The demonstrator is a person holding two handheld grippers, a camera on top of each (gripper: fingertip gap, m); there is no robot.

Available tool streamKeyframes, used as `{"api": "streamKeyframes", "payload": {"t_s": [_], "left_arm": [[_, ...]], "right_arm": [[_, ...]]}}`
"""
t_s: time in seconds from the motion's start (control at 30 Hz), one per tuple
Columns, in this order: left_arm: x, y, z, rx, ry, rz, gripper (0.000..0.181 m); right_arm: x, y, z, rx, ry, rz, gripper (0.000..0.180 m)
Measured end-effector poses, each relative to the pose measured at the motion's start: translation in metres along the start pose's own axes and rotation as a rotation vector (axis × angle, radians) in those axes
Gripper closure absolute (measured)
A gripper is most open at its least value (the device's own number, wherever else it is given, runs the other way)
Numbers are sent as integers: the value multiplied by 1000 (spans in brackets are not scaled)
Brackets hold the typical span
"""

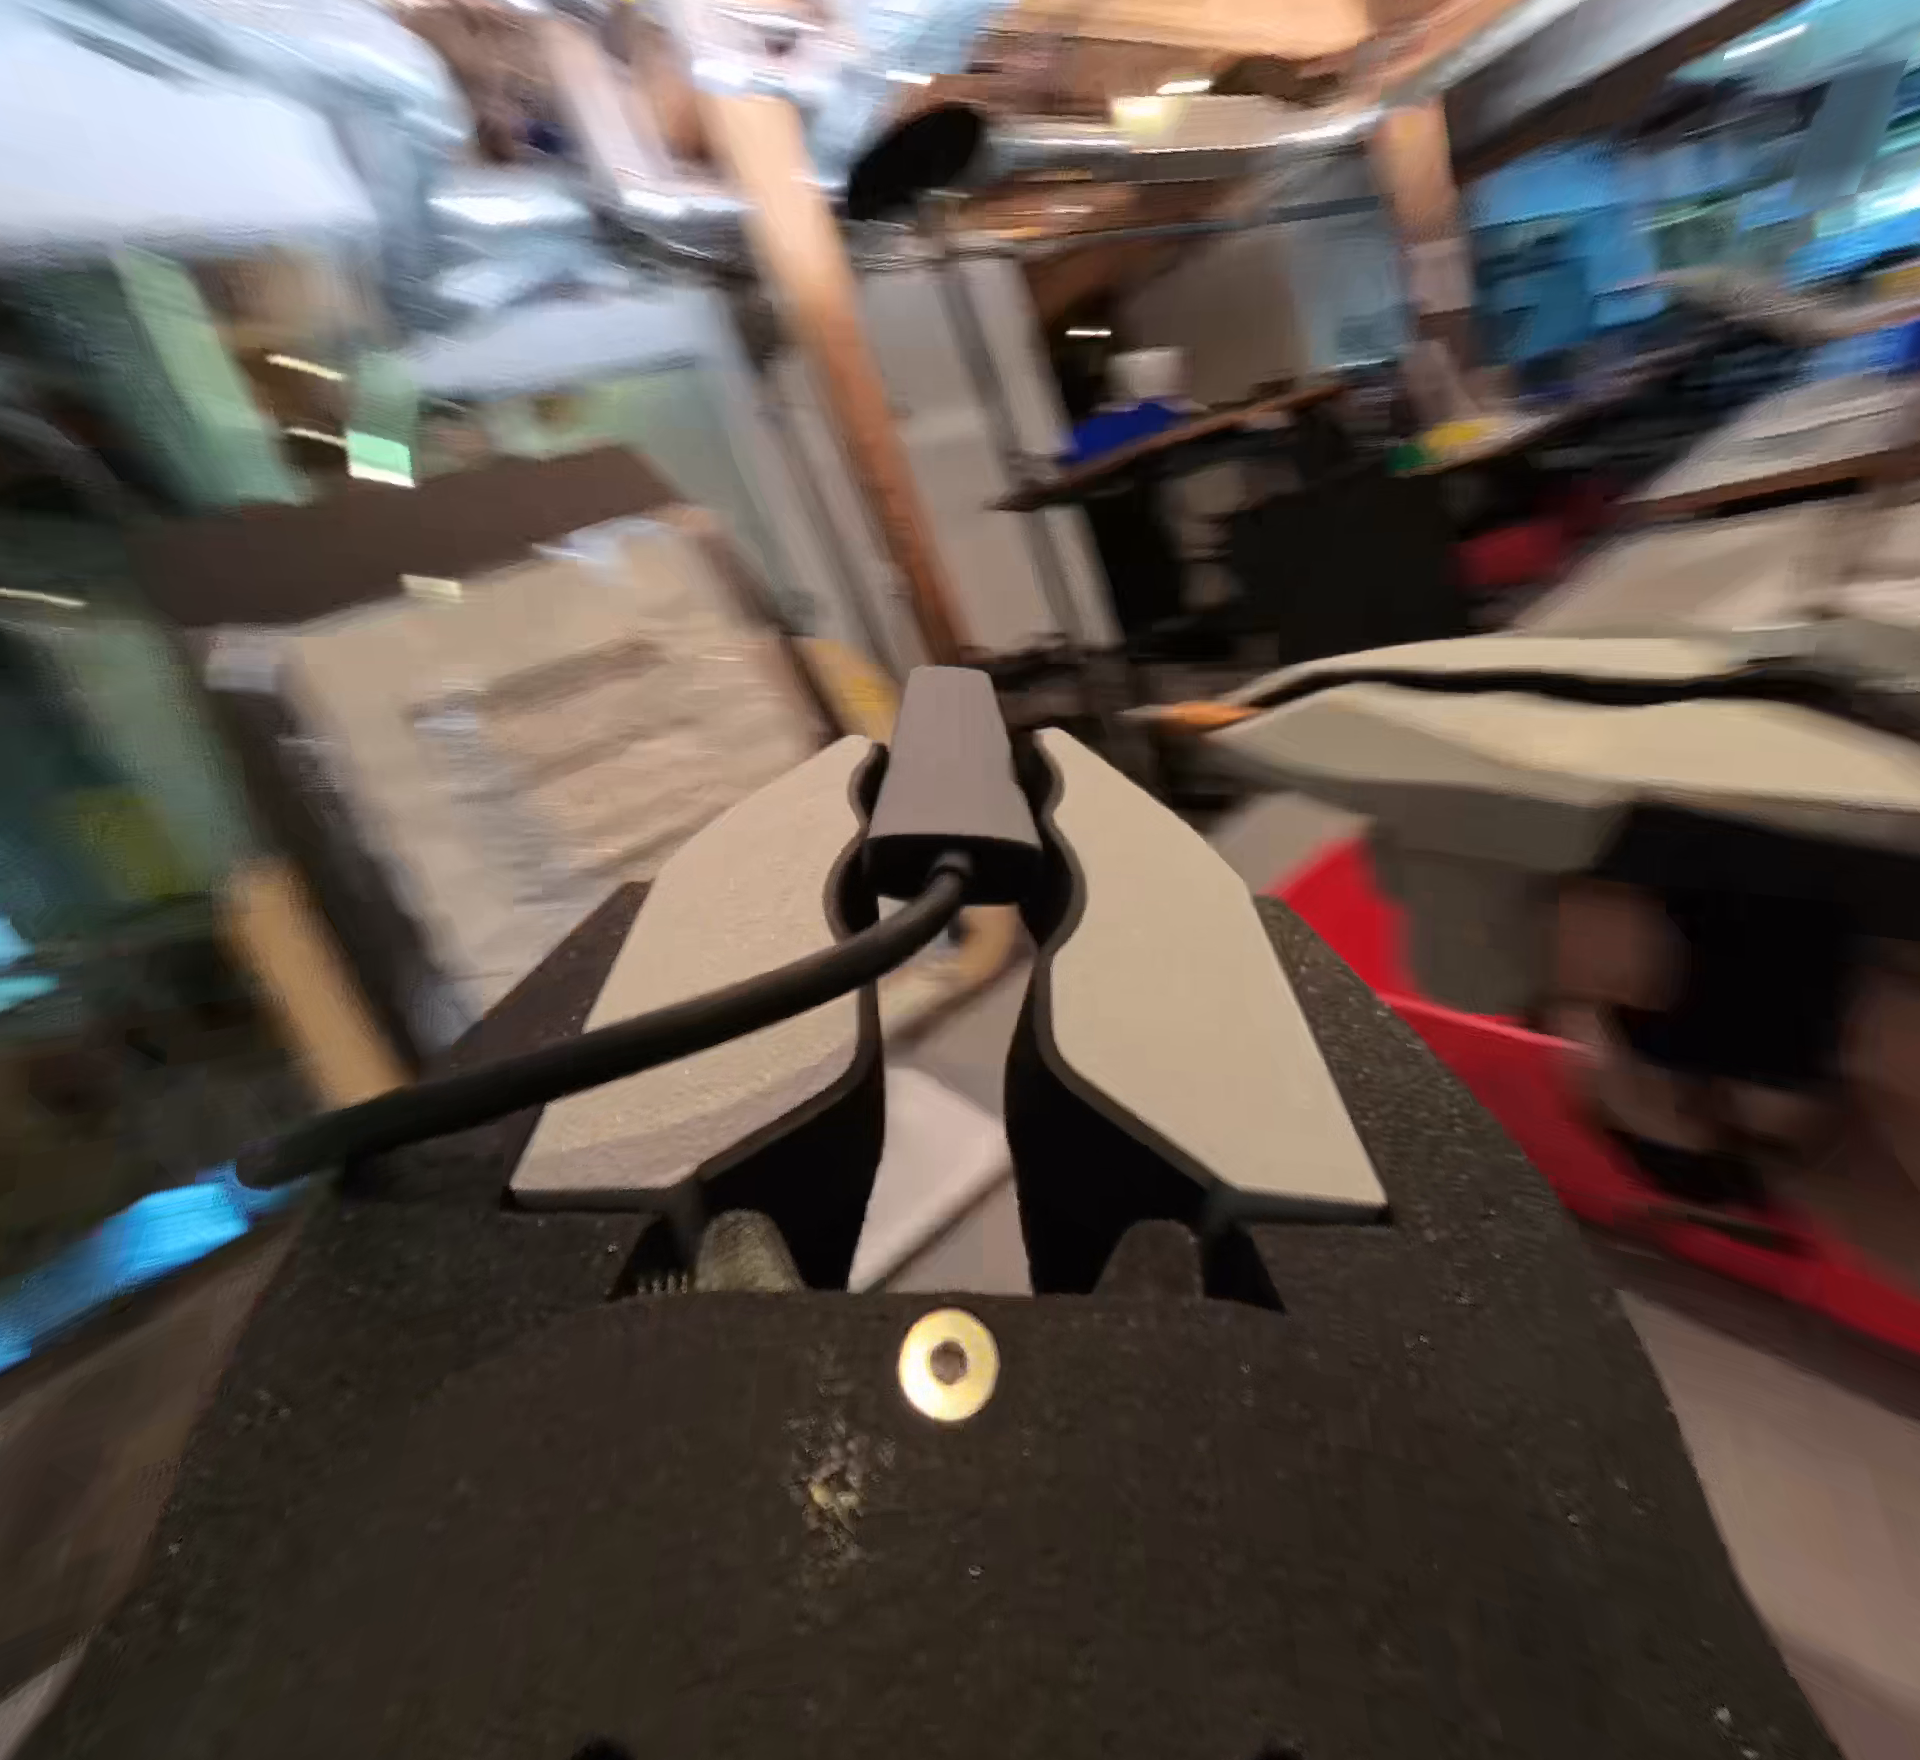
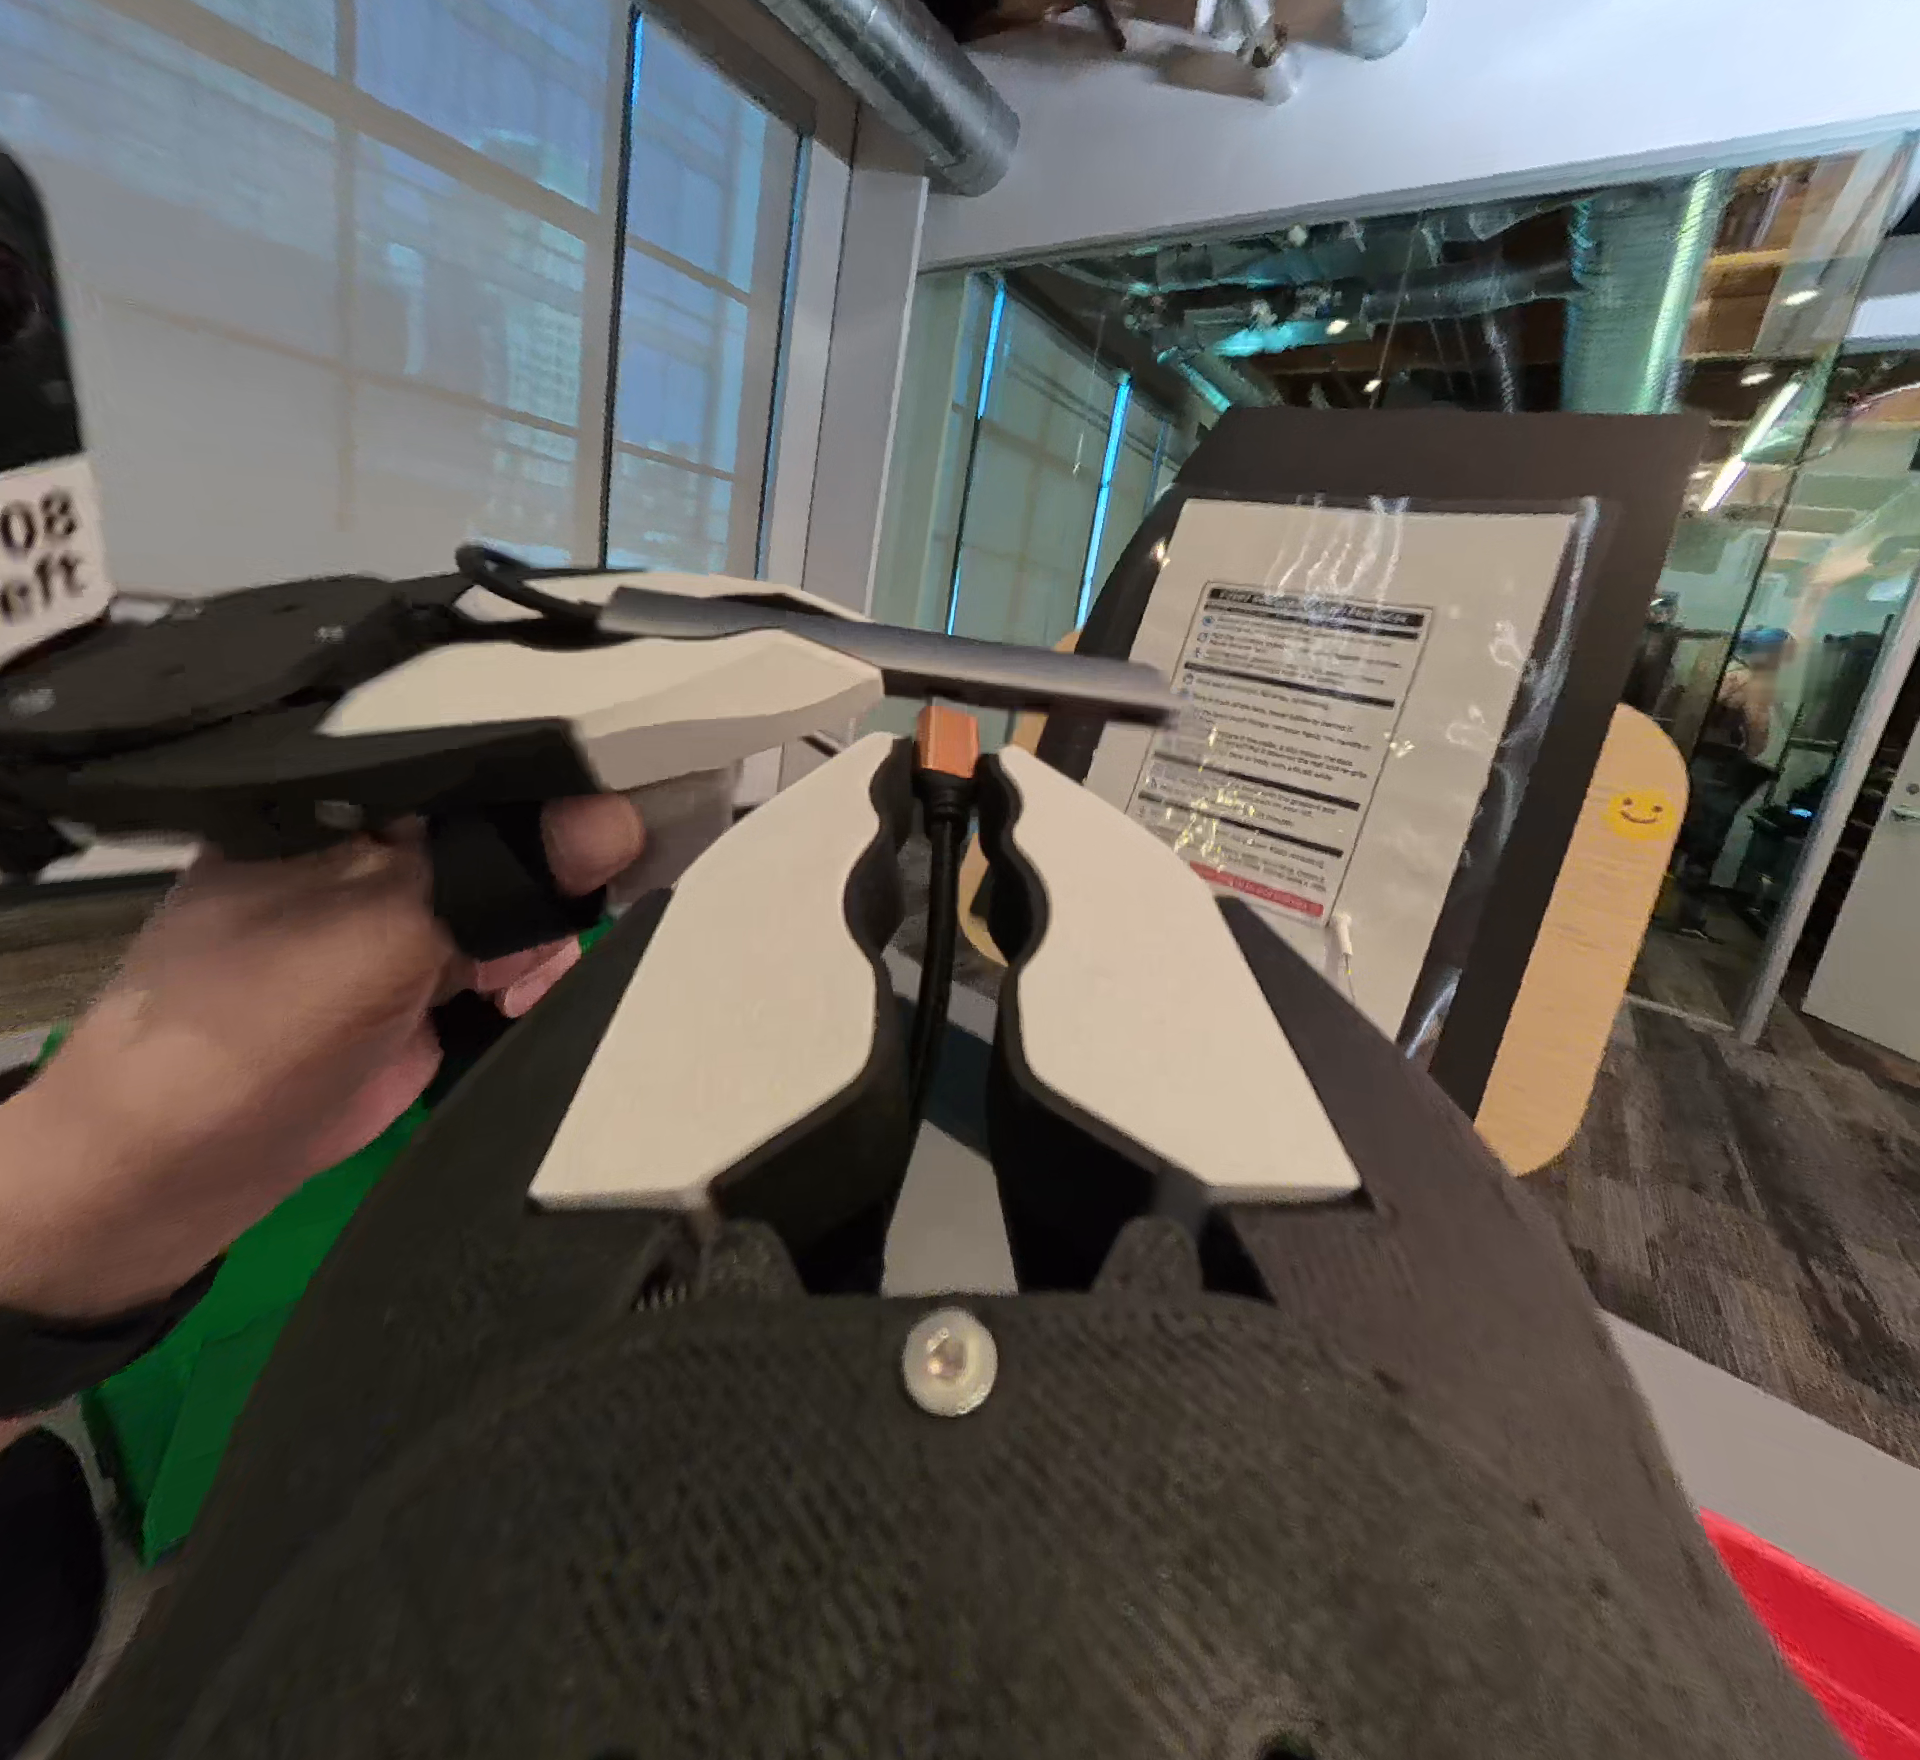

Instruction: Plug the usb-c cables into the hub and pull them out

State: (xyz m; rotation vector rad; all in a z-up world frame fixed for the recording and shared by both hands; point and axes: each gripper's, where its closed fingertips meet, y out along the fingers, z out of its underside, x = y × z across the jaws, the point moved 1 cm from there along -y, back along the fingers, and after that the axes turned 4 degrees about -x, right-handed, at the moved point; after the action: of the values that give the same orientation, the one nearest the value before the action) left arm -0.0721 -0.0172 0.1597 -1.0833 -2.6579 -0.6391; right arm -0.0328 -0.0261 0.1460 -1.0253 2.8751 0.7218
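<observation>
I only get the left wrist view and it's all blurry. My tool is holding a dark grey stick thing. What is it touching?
Observer: In the right wrist view the hub sticks out level from the left tool, and an orange plug meets its underside.
Operator: Who holds the plug?
Observer: The right tool is closed around it, with the plug's black cable running back between the fingers.
Operator: Is it all the way in?
Observer: The plug's metal tip reaches the hub's edge, but I cannot tell how deep it sits.
</observation>
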Motion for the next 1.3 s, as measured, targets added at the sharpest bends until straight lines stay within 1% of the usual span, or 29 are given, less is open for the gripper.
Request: {"api": "streamKeyframes", "payload": {"t_s": [0.03, 0.07, 0.1, 0.17, 0.2, 0.23, 0.27, 0.3, 0.33, 0.43, 0.5, 0.6, 0.7, 0.87, 0.9, 0.97, 1.07, 1.13, 1.2, 1.3], "left_arm": [[21, -5, 1, -3, 78, -134, 157], [39, -12, 0, -3, 125, -204, 157], [50, -18, -4, -13, 84, -193, 157], [55, -30, -23, -108, -108, -46, 158], [60, -36, -29, -132, -188, -13, 157], [63, -39, -33, -139, -233, 12, 158], [64, -41, -34, -135, -250, 35, 157], [66, -43, -35, -126, -253, 45, 157], [66, -43, -35, -117, -245, 52, 157], [61, -42, -35, -94, -226, 78, 157], [54, -40, -36, -92, -232, 110, 157], [45, -36, -36, -86, -247, 151, 157], [38, -33, -34, -74, -243, 172, 157], [32, -30, -31, -57, -231, 185, 157], [31, -29, -31, -54, -231, 185, 157], [31, -28, -30, -50, -233, 185, 157], [30, -28, -29, -49, -239, 190, 157], [29, -27, -29, -48, -240, 192, 157], [29, -28, -29, -47, -237, 192, 157], [28, -28, -31, -51, -239, 195, 158]], "right_arm": [[2, -2, -2, -22, -5, 14, 166], [5, -1, -3, -12, -27, 7, 166], [10, -1, -5, -18, -43, -13, 166], [11, -1, -9, -21, -61, -39, 166], [13, -1, -14, -26, -75, -89, 166], [5, -3, -21, -29, -77, -82, 166], [-4, -7, -33, -42, -79, -85, 167], [-8, -12, -44, -37, -72, -140, 166], [-19, -19, -54, -5, -63, -150, 166], [-54, -50, -82, 36, -64, -165, 166], [-80, -72, -90, 68, -60, -144, 166], [-120, -97, -70, 201, -93, -95, 166], [-147, -112, -30, 312, -91, -139, 166], [-172, -132, 36, 467, 49, -216, 167], [-177, -134, 45, 490, 57, -206, 166], [-176, -133, 46, 482, 100, -217, 166], [-160, -119, 17, 357, 95, -266, 167], [-141, -114, 4, 321, 92, -337, 167], [-128, -110, 3, 342, 62, -374, 167], [-124, -105, 17, 422, 4, -369, 167]]}}
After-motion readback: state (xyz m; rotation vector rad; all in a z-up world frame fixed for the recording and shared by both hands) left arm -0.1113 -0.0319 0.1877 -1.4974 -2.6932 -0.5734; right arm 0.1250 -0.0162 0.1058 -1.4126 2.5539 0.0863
